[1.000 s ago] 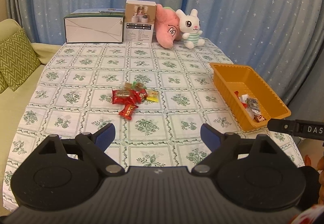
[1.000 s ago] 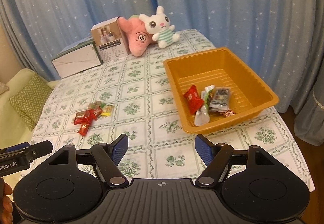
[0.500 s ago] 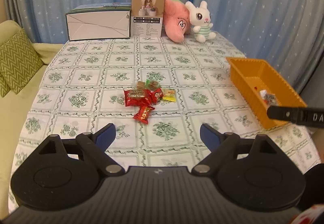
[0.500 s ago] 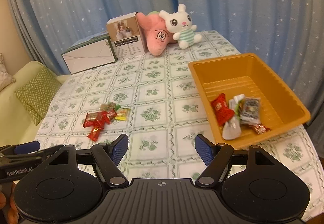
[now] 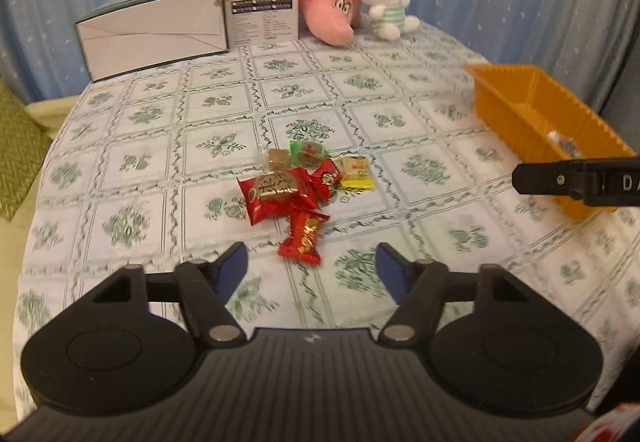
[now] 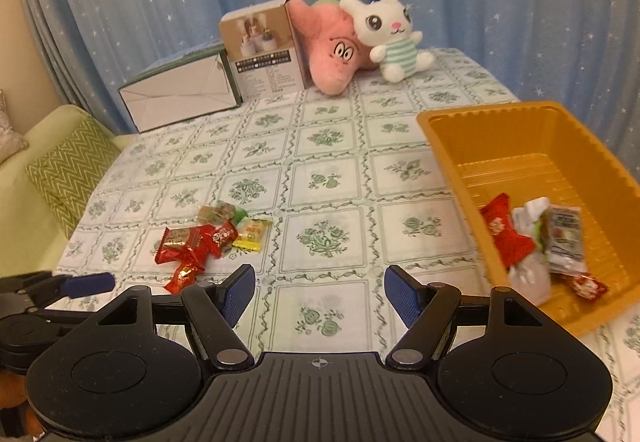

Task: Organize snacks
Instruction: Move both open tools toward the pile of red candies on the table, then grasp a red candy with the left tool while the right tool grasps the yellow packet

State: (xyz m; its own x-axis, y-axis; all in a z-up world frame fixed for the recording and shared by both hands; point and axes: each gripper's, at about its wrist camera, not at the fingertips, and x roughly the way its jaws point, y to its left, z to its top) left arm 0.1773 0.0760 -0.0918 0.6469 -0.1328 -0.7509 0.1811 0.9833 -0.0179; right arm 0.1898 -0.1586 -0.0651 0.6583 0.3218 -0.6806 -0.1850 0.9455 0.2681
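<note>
The worktop (image 5: 224,98), under a white cloth printed with green floral squares, fills more of the left wrist view than it did a second ago, and the snack pile now lies just ahead of that gripper's fingers rather than well up the cloth. In the right wrist view the orange tray (image 6: 472,146) has slid towards the right edge, while the loose snacks have come into the lower left.

The tray sits on the right side of the worktop and holds a red packet (image 6: 505,232), a white pouch, a grey printed packet and a small red sweet, all bunched at its near end.

The loose snack pile (image 5: 298,190) lies mid-worktop, well apart from the tray: a large red foil packet (image 5: 270,196) with gold lettering, a smaller red twist-wrapped sweet (image 5: 303,238) nearest the camera, another red wrapper, a yellow packet (image 5: 356,173), and two brownish sweets in clear wrap behind them, one with green ends.

The left gripper (image 5: 312,266) hovers above the cloth just short of the pile, jaws spread wide and holding nothing. The right gripper (image 6: 320,292) hangs over bare cloth between pile and tray, its jaws likewise spread and empty.
</note>
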